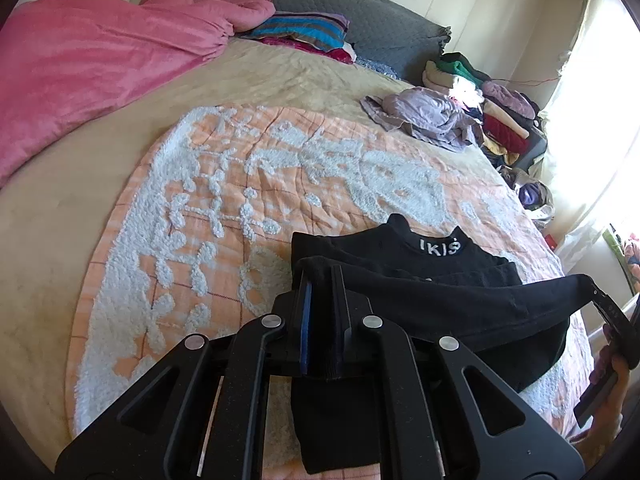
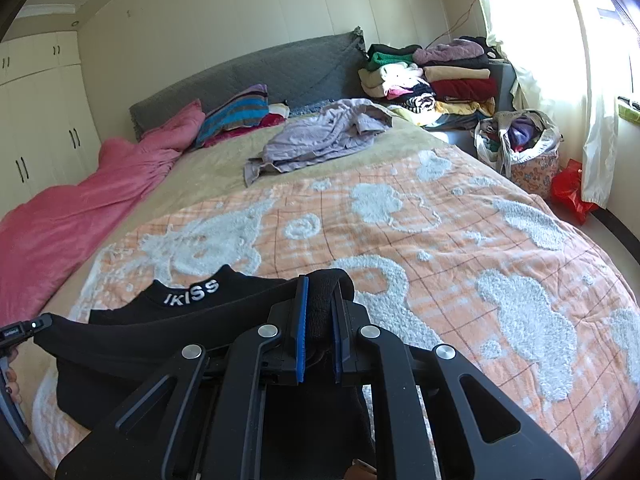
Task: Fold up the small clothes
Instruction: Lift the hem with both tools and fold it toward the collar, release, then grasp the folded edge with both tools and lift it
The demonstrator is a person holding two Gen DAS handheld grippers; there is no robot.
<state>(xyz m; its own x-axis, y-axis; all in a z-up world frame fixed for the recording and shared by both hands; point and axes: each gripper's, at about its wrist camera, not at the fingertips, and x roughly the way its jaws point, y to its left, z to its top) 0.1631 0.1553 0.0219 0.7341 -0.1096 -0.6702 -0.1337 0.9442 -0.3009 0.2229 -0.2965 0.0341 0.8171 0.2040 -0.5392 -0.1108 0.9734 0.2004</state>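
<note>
A small black garment (image 1: 424, 284) with white lettering on its collar lies on the orange and white blanket (image 1: 224, 184) near the bed's front edge. Its lower hem is lifted and stretched between my two grippers, above the collar part. My left gripper (image 1: 320, 280) is shut on the hem's left corner. My right gripper (image 2: 320, 288) is shut on the hem's right corner, with black cloth (image 2: 168, 332) bunched between its blue pads. The right gripper (image 1: 596, 292) also shows at the right edge of the left wrist view, and the left gripper (image 2: 38, 326) at the left edge of the right wrist view.
A crumpled lilac garment (image 2: 320, 136) lies further up the bed. A pink duvet (image 1: 88, 64) covers the bed's left side. Striped pillows (image 2: 236, 116) sit at the grey headboard. Stacked clothes (image 2: 440, 76) and a full bag (image 2: 520, 140) stand beside the bed near the window.
</note>
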